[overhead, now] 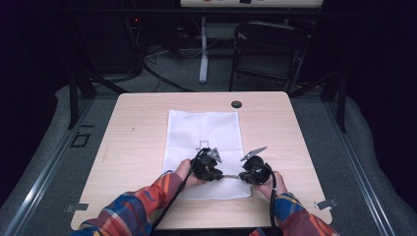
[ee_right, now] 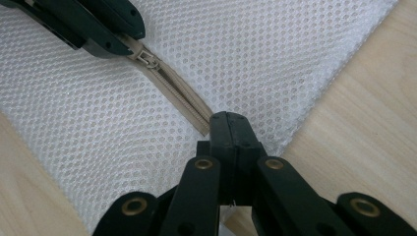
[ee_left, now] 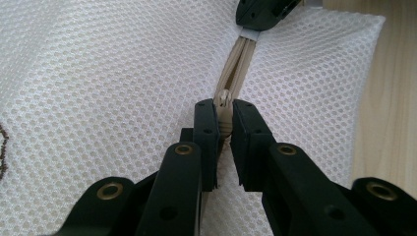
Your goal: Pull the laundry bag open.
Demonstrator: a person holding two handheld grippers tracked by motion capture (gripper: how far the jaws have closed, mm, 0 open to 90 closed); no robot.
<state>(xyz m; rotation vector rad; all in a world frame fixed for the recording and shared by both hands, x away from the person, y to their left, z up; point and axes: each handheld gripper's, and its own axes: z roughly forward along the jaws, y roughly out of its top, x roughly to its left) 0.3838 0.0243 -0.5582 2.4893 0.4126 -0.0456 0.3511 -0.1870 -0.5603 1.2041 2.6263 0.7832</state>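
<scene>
Pinching the zipper pull point(ee_left: 224, 105) w/ left gripper point(ee_left: 223, 110), jaws clamped on it. Right gripper point(ee_right: 228, 123) jaws pressed together on zipper tape end point(ee_right: 204, 125) near bag corner. White mesh bag point(overhead: 204, 130) lies flat mid-counter point(overhead: 133, 147), zipper point(ee_right: 172, 91) along its near edge.

We see a light wooden table point(overhead: 147, 123) at the centre of the frame, with a small dark round grommet point(overhead: 236, 104) near its far edge. Grey floor point(overhead: 44, 147) surrounds it. At upper right stands a dark chair point(overhead: 268, 49); cables point(overhead: 152, 64) trail at upper left. Beyond, the room lies dark.
</scene>
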